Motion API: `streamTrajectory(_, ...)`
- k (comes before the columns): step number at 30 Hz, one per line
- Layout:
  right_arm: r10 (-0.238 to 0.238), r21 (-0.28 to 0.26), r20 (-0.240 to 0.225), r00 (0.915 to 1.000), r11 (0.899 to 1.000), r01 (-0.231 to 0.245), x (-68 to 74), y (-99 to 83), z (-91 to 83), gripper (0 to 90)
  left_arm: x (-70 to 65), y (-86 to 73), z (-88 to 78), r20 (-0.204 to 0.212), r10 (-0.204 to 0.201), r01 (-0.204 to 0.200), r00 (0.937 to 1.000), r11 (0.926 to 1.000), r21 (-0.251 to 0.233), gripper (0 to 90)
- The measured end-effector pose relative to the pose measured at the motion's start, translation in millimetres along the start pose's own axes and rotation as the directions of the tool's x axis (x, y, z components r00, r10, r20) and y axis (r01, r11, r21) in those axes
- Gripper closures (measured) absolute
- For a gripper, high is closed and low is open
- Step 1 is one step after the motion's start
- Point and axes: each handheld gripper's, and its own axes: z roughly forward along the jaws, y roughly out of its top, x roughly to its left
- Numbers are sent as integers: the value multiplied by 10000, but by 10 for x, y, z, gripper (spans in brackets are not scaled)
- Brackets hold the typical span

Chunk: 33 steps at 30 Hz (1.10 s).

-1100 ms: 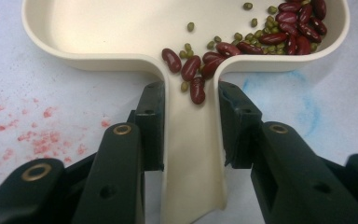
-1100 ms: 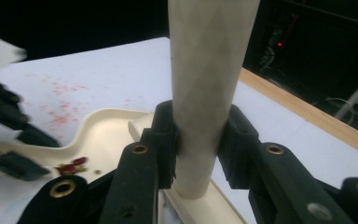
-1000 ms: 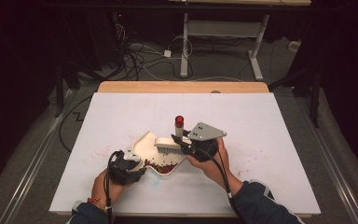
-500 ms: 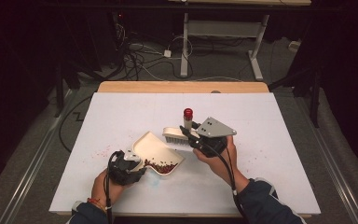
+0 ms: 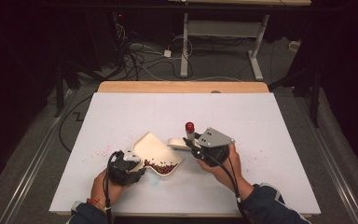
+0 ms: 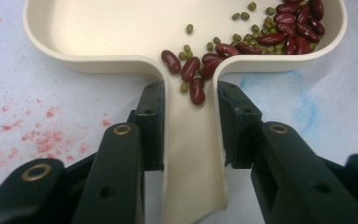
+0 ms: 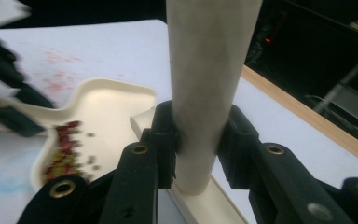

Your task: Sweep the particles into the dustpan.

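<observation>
Item: cream dustpan (image 5: 154,151), flat-bottomed with a narrow handle, on the white table (image 5: 270,126) toward the person's side. Contents: red kidney beans (image 6: 292,25) and small green mung beans (image 6: 242,16), gathered at the pan's handle end, a few spilling into the handle channel. The pan appeared tilted, its far lip raised, which would account for the beans sliding toward the handle.

Left tool (image 5: 129,164): jaws closed on the dustpan handle (image 6: 193,158), one either side just below the point where the handle meets the pan. Judged purpose: to steady and tip the pan.

Right tool (image 5: 192,143): jaws shut around the cream handle (image 7: 205,84) of a small brush (image 5: 179,142), the handle standing roughly upright and ending in a red cap (image 5: 189,126). The brush base lay just beyond the pan's right edge, near it; whether it touched the pan could not be told. Bristles not made out. Judged purpose: held beside the pan, ready to sweep.

Relation: the two tools sat either side of the pan, left at the handle, right at the opposite rim, the beans between them.

Table surface: faint red speckling (image 6: 37,135) left of the pan and a pale blue smudge (image 6: 303,105) to its right. No loose beans seen on the table.
</observation>
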Motion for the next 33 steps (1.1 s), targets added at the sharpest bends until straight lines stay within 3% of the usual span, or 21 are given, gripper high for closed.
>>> streamTrajectory(3,190,-411,-495,9986,9989,-211,50,91,-127,704,5,-1,7,22,4,-5,10000,10000,48,636)
streamTrajectory(6,-120,-761,-192,9997,9970,105,74,165,-231,704,1,-2,4,6,12,-12,10000,10000,15,637)
streamTrajectory(8,-82,-802,-152,9999,9968,70,56,179,-248,704,-2,-1,4,-2,20,-20,10000,10000,20,636)
streamTrajectory(17,-139,-222,74,9999,9997,141,38,49,-31,705,-10,2,9,32,55,-55,10000,10000,-5,636)
streamTrajectory(26,58,3,-1351,9908,10000,-59,199,113,-55,704,-28,4,5,16,152,-152,9999,9999,-68,636)
streamTrajectory(29,-120,-100,-1257,9920,9999,108,217,146,-74,704,-60,13,-5,-100,371,-371,9993,9993,-28,636)
streamTrajectory(33,-21,-247,-1023,9948,9997,-4,182,173,-64,704,-98,22,-5,-117,620,-621,9980,9980,-84,636)
